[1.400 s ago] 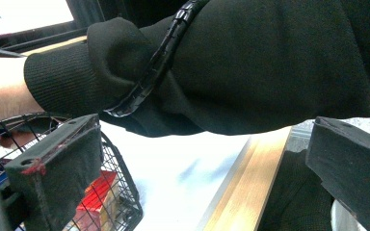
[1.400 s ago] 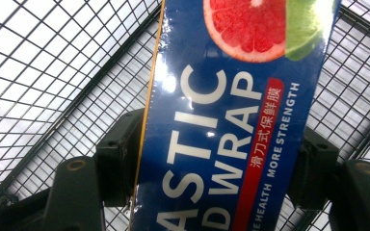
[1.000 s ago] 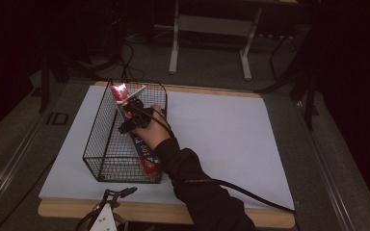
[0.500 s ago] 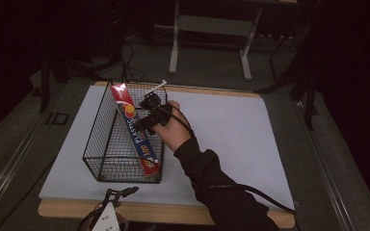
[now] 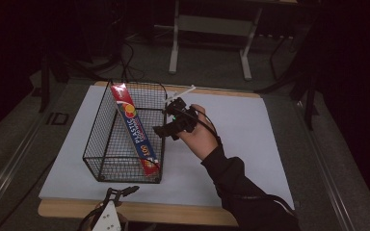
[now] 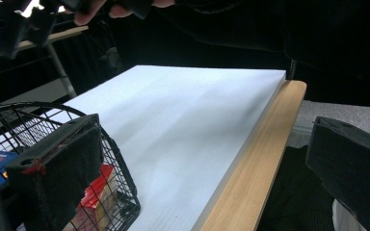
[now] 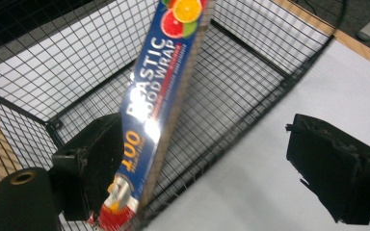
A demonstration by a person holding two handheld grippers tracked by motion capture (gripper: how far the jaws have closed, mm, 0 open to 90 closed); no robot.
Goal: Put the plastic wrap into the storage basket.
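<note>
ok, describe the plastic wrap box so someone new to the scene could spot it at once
Start at the white board covering the table, then go to the black wire basket on its left half. The plastic wrap box leans slantwise inside it, top end above the rim. It is long and slim, blue and red with citrus pictures, the basket's sole content.

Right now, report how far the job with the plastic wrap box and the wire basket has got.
Done: the plastic wrap box stands slanted inside the wire basket, leaning on its far rim. In hand: nothing; the right tongs, just opening, hang empty beside the basket. The left tongs wait open at the table's near edge. Left: apparently only pulling the right hand clear.
</note>
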